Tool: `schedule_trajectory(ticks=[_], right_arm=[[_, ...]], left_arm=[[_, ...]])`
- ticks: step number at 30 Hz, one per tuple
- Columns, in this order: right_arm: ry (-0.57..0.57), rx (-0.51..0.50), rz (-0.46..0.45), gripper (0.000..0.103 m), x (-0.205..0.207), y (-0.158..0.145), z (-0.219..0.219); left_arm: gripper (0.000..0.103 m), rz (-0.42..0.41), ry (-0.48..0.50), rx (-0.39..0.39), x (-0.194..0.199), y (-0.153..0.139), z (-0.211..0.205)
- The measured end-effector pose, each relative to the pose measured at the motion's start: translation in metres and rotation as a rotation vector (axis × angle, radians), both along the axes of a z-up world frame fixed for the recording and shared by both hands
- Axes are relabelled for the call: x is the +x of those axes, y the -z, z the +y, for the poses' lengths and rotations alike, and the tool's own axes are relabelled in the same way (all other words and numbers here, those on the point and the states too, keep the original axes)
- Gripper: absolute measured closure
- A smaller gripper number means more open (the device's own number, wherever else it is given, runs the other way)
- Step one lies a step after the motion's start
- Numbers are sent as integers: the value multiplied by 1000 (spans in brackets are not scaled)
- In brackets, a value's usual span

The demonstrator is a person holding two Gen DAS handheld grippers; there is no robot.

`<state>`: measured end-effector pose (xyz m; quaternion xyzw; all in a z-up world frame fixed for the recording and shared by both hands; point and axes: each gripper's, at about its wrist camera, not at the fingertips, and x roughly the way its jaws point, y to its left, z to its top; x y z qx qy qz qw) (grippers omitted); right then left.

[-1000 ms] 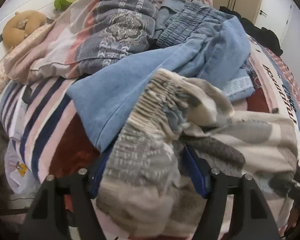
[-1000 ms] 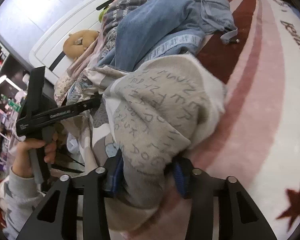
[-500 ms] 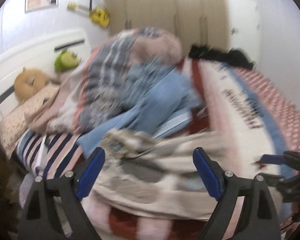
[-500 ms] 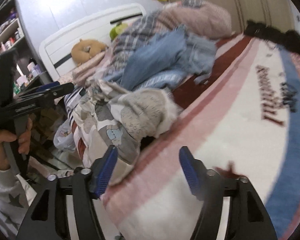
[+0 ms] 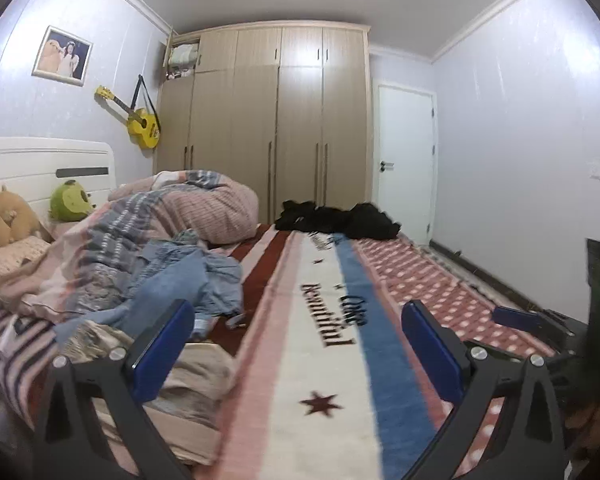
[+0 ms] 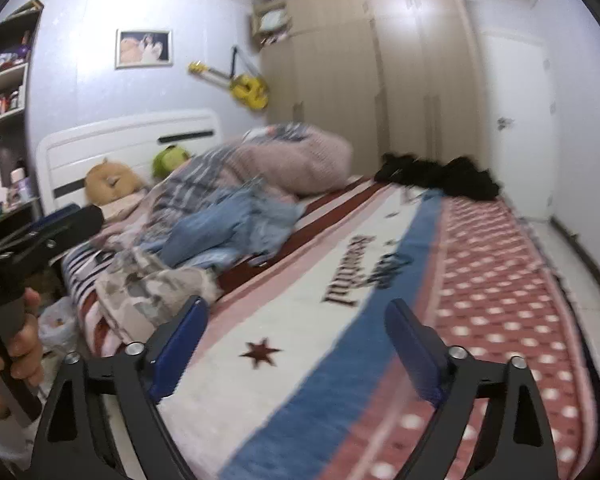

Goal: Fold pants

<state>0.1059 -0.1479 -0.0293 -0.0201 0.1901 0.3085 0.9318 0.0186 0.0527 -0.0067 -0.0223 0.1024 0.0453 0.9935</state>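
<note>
Left gripper: held above the near end of the bed, jaws wide apart, nothing between the blue pads. It also shows at the left edge of the right wrist view, gripped by the person's left hand.

Right gripper: likewise above the bed, jaws wide apart and empty. Part of it, a blue pad and dark frame, shows at the right edge of the left wrist view.

Pants: grey-and-cream patterned garment, lying bunched in a heap on the near left corner of the bed, free of both grippers. In the left wrist view the pants sit just behind the left finger, partly hidden by it.

Blanket: covers the bed; stripes of pink, cream, blue and dark red, printed lettering and a dark star, with a red dotted band along the right side.

Blue clothing pile: denim-coloured garments heaped just beyond the pants, touching them.

Quilt: pink and grey striped, bundled toward the headboard side.

Black garment: at the far end of the bed, well apart from the pants.

Plush toys: a tan one and a green one, against the white headboard.

Room fittings: wooden wardrobe, white door, yellow guitar and framed picture on the wall, shelving at the left.
</note>
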Motion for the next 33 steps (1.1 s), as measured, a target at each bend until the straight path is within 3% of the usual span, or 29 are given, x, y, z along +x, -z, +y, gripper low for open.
schedule_trajectory(ticks=[2,11,33], right_arm=[[45,3,-36,1,-15,-3,-17],[125,5,-63,1,-43,-3,-50],[148,-6,-68,1,-47,-4,-53]], left_arm=[[1,-4,10,4,0,0,-10],[1,27,1,30,3,7,-25],[1,46,26,19,3,12,-24]])
